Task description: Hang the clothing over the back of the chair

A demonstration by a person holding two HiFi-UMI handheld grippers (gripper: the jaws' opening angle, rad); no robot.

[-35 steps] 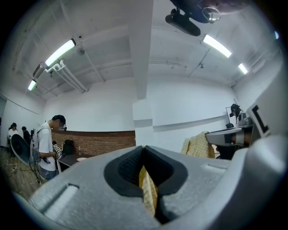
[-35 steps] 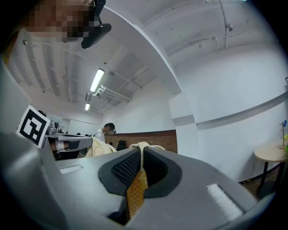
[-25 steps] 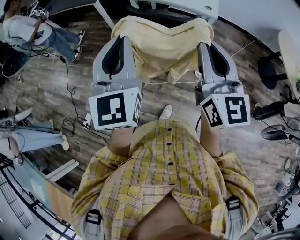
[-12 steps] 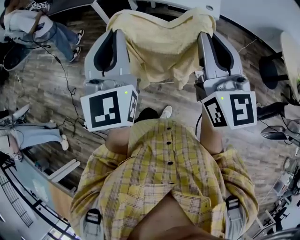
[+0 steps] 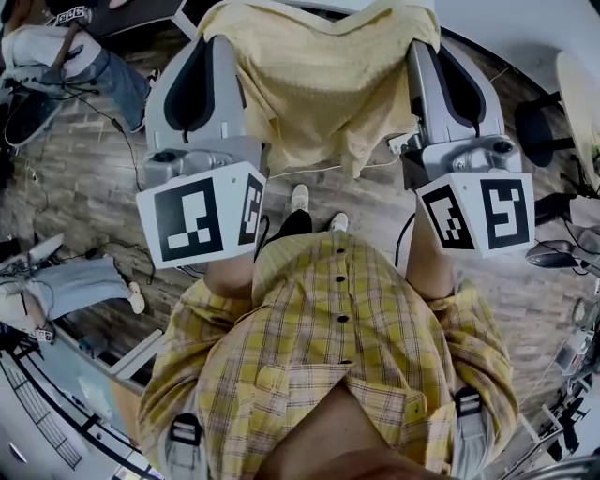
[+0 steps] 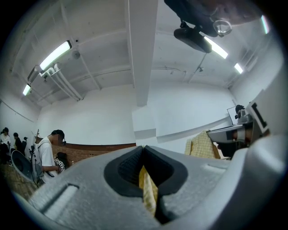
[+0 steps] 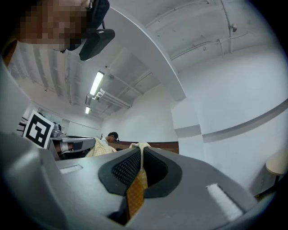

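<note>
A pale yellow garment (image 5: 328, 84) hangs stretched between my two grippers at the top of the head view, its lower edge dangling above the floor. My left gripper (image 5: 217, 21) is shut on the garment's left top corner. My right gripper (image 5: 422, 23) is shut on the right top corner. In the left gripper view the jaws (image 6: 143, 150) pinch a fold of the yellow fabric (image 6: 147, 191). The right gripper view shows the same: the jaws (image 7: 141, 150) are closed on the cloth (image 7: 136, 191). Both grippers point slightly upward at walls and ceiling. No chair back shows beneath the garment.
A black office chair (image 5: 539, 141) stands at the right over the wooden floor (image 5: 84, 178). Cables (image 5: 141, 173) trail at the left. People (image 5: 56, 52) are at the upper left, and more legs (image 5: 66, 281) at the left. My own feet (image 5: 300, 199) are below the garment.
Both grippers have risen and moved forward together, carrying the garment higher and toward the top of the head view. The grip on both corners is unchanged.
</note>
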